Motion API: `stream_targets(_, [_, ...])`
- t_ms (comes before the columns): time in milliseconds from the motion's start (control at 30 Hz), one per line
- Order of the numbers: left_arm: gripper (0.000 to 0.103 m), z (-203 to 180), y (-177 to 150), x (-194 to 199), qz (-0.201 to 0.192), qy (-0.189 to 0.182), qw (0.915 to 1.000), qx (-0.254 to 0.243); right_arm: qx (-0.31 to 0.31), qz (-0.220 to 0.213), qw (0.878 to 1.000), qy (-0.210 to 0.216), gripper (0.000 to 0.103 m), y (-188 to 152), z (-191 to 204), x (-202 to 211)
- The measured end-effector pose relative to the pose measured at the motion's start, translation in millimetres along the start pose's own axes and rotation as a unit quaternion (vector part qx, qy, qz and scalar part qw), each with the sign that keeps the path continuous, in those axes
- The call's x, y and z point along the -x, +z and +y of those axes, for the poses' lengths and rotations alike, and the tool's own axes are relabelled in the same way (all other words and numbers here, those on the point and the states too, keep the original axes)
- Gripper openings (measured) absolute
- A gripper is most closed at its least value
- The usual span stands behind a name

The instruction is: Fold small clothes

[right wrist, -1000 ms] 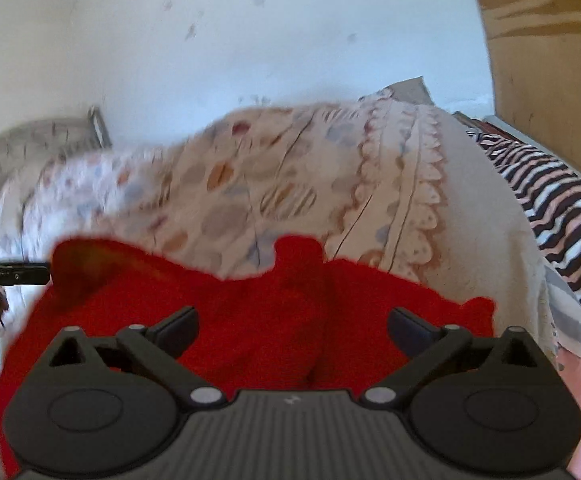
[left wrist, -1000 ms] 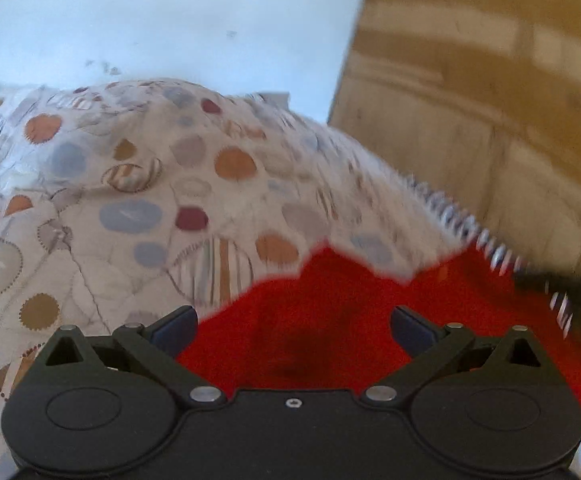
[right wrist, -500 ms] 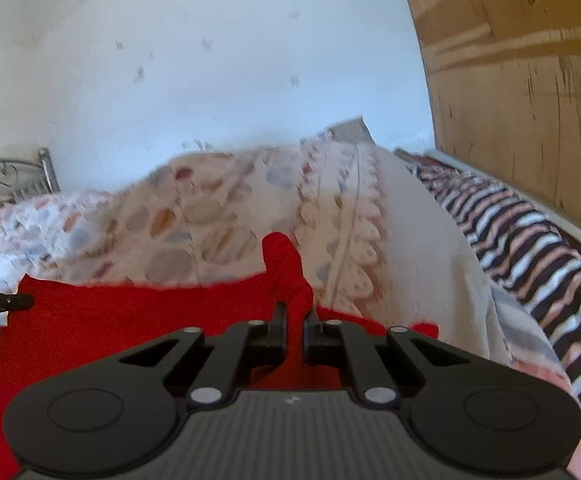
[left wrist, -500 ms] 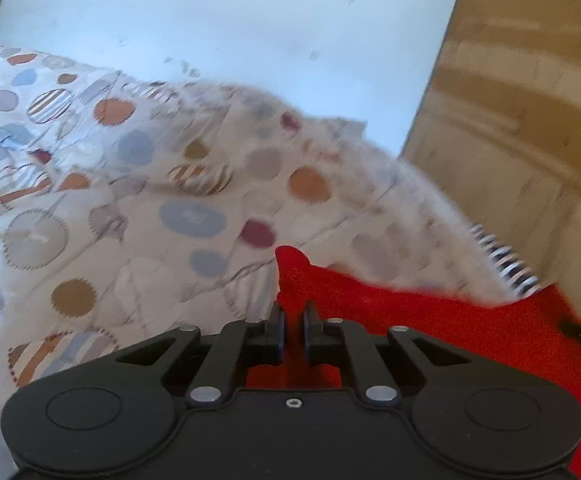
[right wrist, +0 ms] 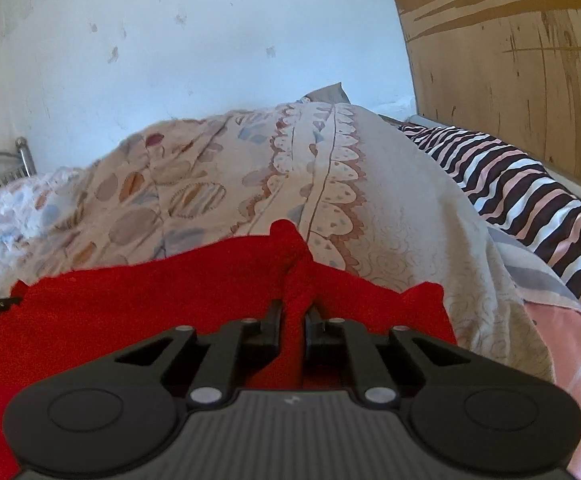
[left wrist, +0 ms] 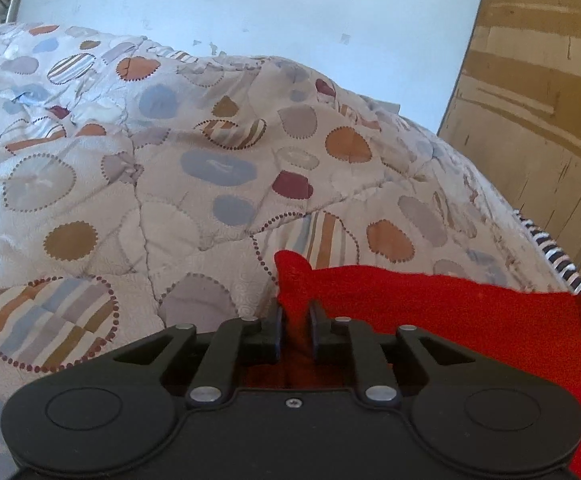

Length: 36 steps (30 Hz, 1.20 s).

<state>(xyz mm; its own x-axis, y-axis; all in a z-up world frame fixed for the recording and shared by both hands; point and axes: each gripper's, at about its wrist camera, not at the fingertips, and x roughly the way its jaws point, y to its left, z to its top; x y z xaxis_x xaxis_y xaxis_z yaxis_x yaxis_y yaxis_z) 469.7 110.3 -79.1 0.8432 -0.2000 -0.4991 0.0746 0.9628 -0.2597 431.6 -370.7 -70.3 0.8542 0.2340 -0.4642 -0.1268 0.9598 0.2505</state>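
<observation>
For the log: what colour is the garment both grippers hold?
Solid red garment, clearest in the right wrist view.

Fuzzy red knit cloth [left wrist: 470, 320], quilted matt bedspread [left wrist: 170, 200], scuffed wood panel [right wrist: 510, 80], seemingly matt plastic gripper [right wrist: 293, 314].

Home bedroom, bed [left wrist: 138, 216] under a quilted cover [left wrist: 210, 184] printed with coloured spots, striped sheet [right wrist: 530, 196] along its far side, metal bed frame [right wrist: 22, 152] at the head, scuffed white wall [right wrist: 194, 48], worn wooden panel [right wrist: 510, 60] beside the bed
</observation>
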Motion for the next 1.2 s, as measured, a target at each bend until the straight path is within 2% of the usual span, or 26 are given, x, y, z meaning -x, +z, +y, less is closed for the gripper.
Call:
stream_targets(33, [0.032,-1,3,3,0.001,0.006,1.0,-0.001,-0.003,-0.001,1.0,0.003,0.025,2,-1,3])
stream_targets(67, [0.049,-2,5,6,0.002,0.017,0.9998,-0.004,-0.001,-0.001,1.0,0.003,0.033,3,-1,6])
stream_targets(100, [0.066,-3,8,11,0.001,0.035,0.9993,-0.009,0.007,-0.002,1.0,-0.003,0.053,6,1,12])
stream_targets(133, [0.072,-5,10,19,-0.007,0.054,0.9984,-0.012,0.016,-0.003,1.0,-0.01,0.073,8,4,17])
stream_targets(167, [0.078,-5,12,26,-0.017,0.061,0.998,-0.011,0.024,-0.007,0.999,-0.019,0.079,10,9,23])
stream_targets(233, [0.093,-6,13,48,-0.042,0.051,0.9978,-0.008,0.034,-0.024,0.999,-0.032,0.099,11,19,40])
stream_targets(267, [0.102,-8,13,57,-0.049,0.051,0.9975,-0.008,0.043,-0.029,0.998,-0.044,0.103,11,26,48])
stream_targets(367, [0.102,-19,5,88,-0.066,0.051,0.9963,-0.018,0.101,-0.054,0.989,-0.092,0.103,7,50,74])
stream_targets(467, [0.102,-37,-11,115,-0.069,0.039,0.9964,-0.029,0.175,-0.09,0.969,-0.152,0.103,-7,77,100])
stream_targets(533, [0.102,-49,-25,127,-0.064,0.042,0.9964,-0.035,0.186,-0.105,0.96,-0.181,0.103,-18,92,112])
stream_targets(667, [0.102,-62,-51,143,-0.052,0.056,0.9962,-0.042,0.176,-0.103,0.969,-0.142,0.103,-42,109,132])
stream_targets(733, [0.102,-62,-62,148,-0.04,0.068,0.9961,-0.039,0.186,-0.085,0.966,-0.16,0.103,-55,113,133])
stream_targets(800, [0.102,-58,-72,153,-0.03,0.086,0.9955,-0.029,0.193,-0.067,0.957,-0.207,0.103,-70,113,132])
stream_targets(867, [0.102,-51,-79,159,-0.015,0.096,0.9952,-0.014,0.178,-0.051,0.958,-0.22,0.103,-85,101,135])
stream_targets(1033, [0.102,-33,-100,172,0.016,0.119,0.9927,0.009,0.103,-0.075,0.973,-0.191,0.103,-115,66,144])
stream_targets(1100, [0.103,-25,-110,169,0.047,0.14,0.9889,0.017,0.083,-0.091,0.975,-0.183,0.103,-125,57,145])
stream_targets(1200, [0.103,-18,-118,175,0.048,0.135,0.9892,0.032,0.047,-0.111,0.977,-0.174,0.103,-136,47,147])
